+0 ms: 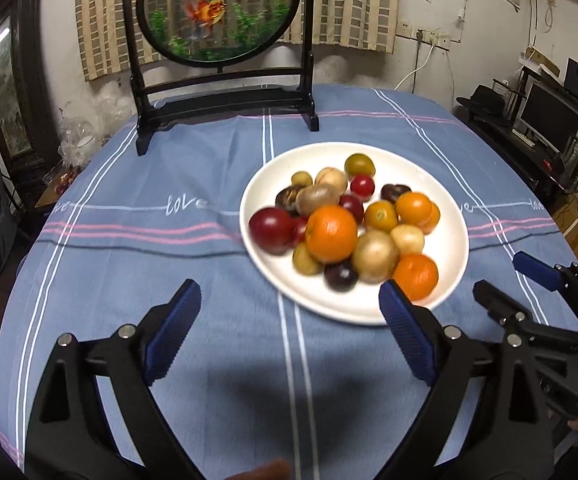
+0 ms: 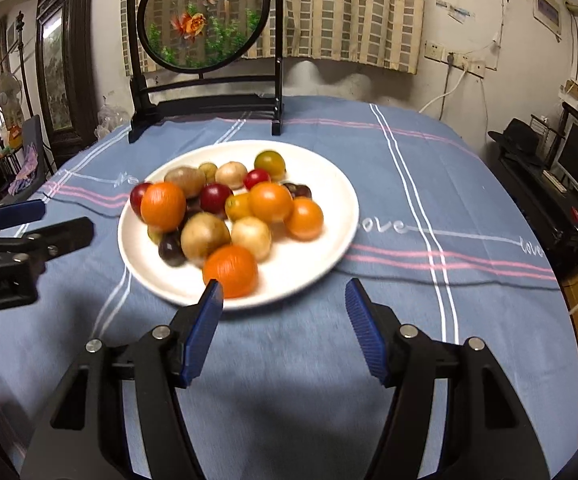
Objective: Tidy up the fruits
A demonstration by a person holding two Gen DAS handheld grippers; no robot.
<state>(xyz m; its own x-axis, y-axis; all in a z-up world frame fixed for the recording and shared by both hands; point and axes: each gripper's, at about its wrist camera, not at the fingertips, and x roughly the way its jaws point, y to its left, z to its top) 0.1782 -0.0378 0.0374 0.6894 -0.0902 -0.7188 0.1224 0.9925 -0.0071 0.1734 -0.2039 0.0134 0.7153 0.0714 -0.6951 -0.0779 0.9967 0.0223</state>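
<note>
Fruits (image 1: 341, 224) all piled on the white plate (image 1: 447, 264) mid-tabletop – oranges, plums, pale ones. Left gripper (image 1: 289, 332) gaping wide, nothing in it; right gripper (image 2: 283, 330) about half open, also empty, both at the plate's near rim. Goldfish screen (image 2: 203, 20) stands at the far edge.

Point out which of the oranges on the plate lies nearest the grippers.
The orange at the plate's near rim, alone in front of the pile. The other oranges sit farther back among the fruit.

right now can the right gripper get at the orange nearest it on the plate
Probably yes: the right gripper is open and empty, and the nearest orange sits at the front of the white plate, with only bare cloth before it.
</note>
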